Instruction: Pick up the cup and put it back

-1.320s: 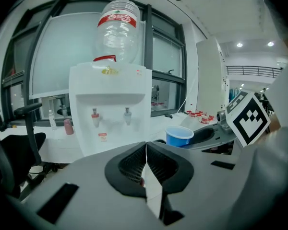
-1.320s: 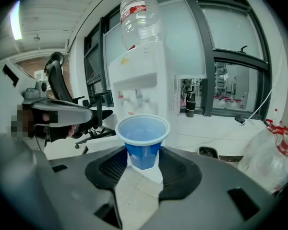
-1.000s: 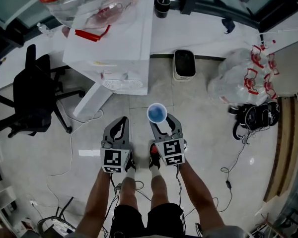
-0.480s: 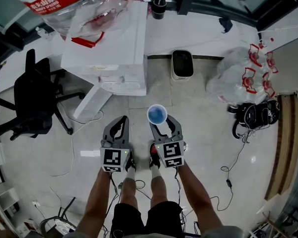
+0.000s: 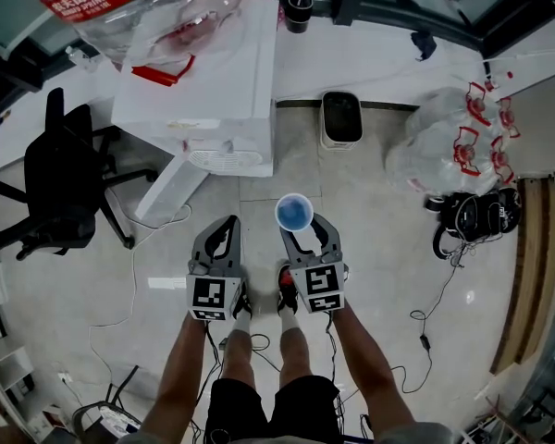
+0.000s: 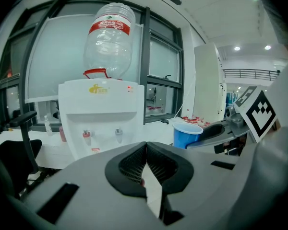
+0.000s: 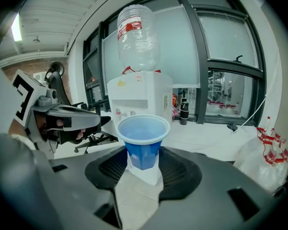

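Observation:
A blue plastic cup stands upright between the jaws of my right gripper, which is shut on it; in the right gripper view the cup is empty and clamped low on its sides. My left gripper is held beside it, shut with nothing in it; its pads meet at the tips. From the left gripper view the cup shows to the right. Ahead stands a white water dispenser with a large clear bottle on top.
A black office chair is at the left. A black bin stands against the wall ahead, clear bags and a black bag at the right. Cables trail over the tiled floor. The person's legs are below.

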{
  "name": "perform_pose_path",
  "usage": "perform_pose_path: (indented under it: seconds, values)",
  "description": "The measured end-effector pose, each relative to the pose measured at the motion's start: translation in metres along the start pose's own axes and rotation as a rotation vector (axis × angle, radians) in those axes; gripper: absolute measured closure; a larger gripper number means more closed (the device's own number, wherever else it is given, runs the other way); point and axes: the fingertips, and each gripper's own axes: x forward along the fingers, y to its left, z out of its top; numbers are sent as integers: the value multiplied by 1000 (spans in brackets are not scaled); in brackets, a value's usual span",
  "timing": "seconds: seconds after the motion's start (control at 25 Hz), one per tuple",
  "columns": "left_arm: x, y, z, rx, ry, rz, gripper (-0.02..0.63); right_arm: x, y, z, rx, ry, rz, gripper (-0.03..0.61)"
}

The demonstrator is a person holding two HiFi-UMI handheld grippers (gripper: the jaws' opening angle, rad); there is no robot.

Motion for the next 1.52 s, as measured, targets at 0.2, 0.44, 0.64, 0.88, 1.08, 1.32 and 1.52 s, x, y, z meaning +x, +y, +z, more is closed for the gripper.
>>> perform_pose_path:
  seconds: [0.2, 0.44, 0.64, 0.88, 1.08, 1.32, 1.52]
  values:
    - [0, 7, -9, -15, 3, 14, 589, 7, 6, -3, -5, 7, 12, 371]
    - [-1, 24, -38, -35, 16, 41, 589, 29, 22, -15, -21, 2, 44, 371]
    - [6, 41, -77, -50, 29, 68, 589, 66, 38, -40, -29, 5, 81, 371]
    - [16, 65, -127, -76, 39, 96, 589, 108, 60, -82, -49, 30, 133, 371]
    - [31, 86, -168, -77, 41, 117, 589, 149, 77, -120, -66, 49, 164, 371]
    - [44, 108, -215, -79, 39, 134, 589, 197, 89, -161, -80, 57, 181, 371]
    - [59, 125, -261, -69, 48, 150, 589, 243, 91, -191, -98, 51, 198, 371]
